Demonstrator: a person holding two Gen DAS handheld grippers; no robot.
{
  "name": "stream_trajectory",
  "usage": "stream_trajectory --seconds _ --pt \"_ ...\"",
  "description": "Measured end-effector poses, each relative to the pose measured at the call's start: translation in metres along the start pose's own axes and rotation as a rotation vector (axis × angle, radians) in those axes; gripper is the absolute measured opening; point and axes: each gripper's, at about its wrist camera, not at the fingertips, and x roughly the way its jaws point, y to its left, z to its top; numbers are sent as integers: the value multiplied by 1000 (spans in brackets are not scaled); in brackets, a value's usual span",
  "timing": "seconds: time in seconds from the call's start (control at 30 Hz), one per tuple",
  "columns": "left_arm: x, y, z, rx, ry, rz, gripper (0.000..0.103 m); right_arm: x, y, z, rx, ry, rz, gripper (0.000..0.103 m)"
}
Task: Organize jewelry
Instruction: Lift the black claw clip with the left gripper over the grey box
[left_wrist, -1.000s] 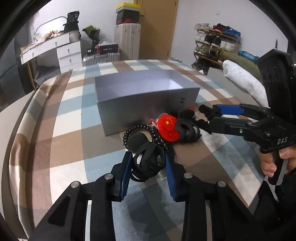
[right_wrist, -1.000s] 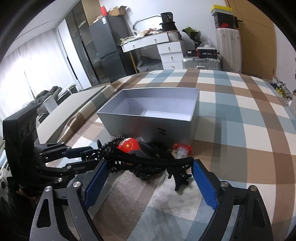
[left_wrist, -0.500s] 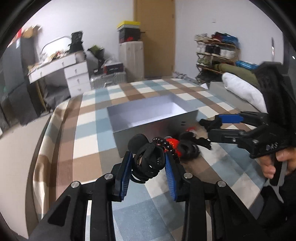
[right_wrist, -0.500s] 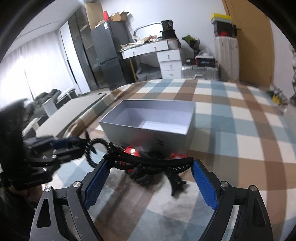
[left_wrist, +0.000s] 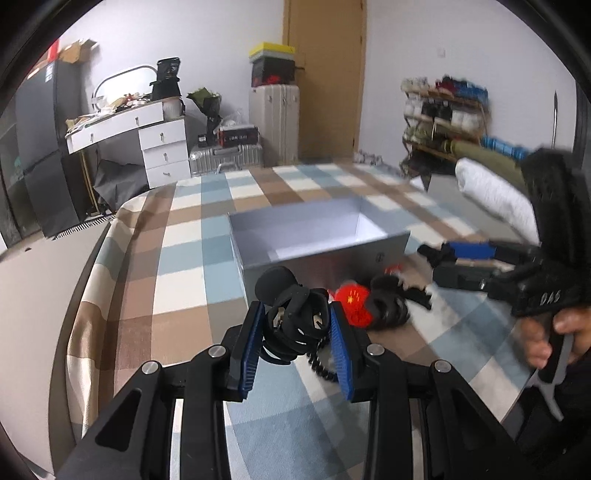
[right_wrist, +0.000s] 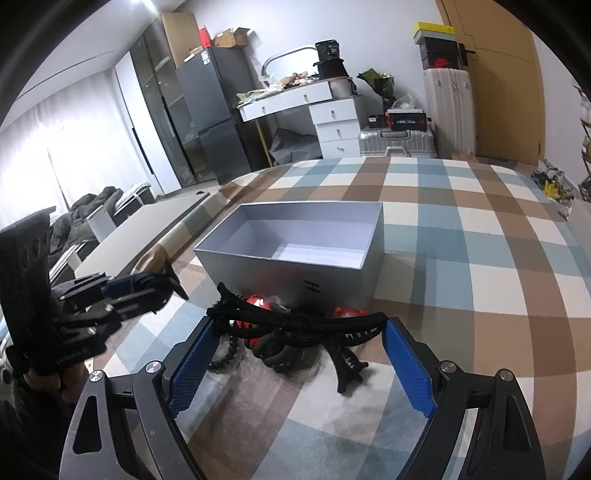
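An open grey box (left_wrist: 317, 236) sits on the checked tablecloth; it also shows in the right wrist view (right_wrist: 295, 254). My left gripper (left_wrist: 295, 332) is shut on a black hair claw clip (left_wrist: 295, 317) and holds it above the cloth in front of the box. My right gripper (right_wrist: 299, 343) is shut on a long black hair clip (right_wrist: 295, 325), held crosswise between its blue pads (right_wrist: 406, 365). Below lie a red ornament (left_wrist: 354, 299), a black beaded bracelet (right_wrist: 225, 354) and other black clips (right_wrist: 347, 365).
The checked tablecloth (right_wrist: 480, 236) covers the table. The table's left edge (left_wrist: 85, 295) drops off to the floor. A white dresser (left_wrist: 147, 140), suitcases (left_wrist: 273, 118) and a shoe rack (left_wrist: 443, 110) stand beyond the table.
Both grippers have lifted up and back from the pile, each with its black clip in it. The left one carried the claw clip off the cloth; the box now looks farther away.
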Motion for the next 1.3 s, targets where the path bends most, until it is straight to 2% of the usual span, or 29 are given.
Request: stream_trajectory --seconds 0.27,0.6,0.9,1.3 --pt "7 11 20 -87 -61 -28 29 -2 -1 12 10 -36 15 90" --pt "20 17 37 -110 -95 -37 29 2 0 33 33 -73 32 90" --pt "28 18 46 -110 -104 -17 29 15 -1 48 55 -84 33 90" --pt "43 15 52 -100 -78 -6 29 31 -3 55 74 -67 35 90"
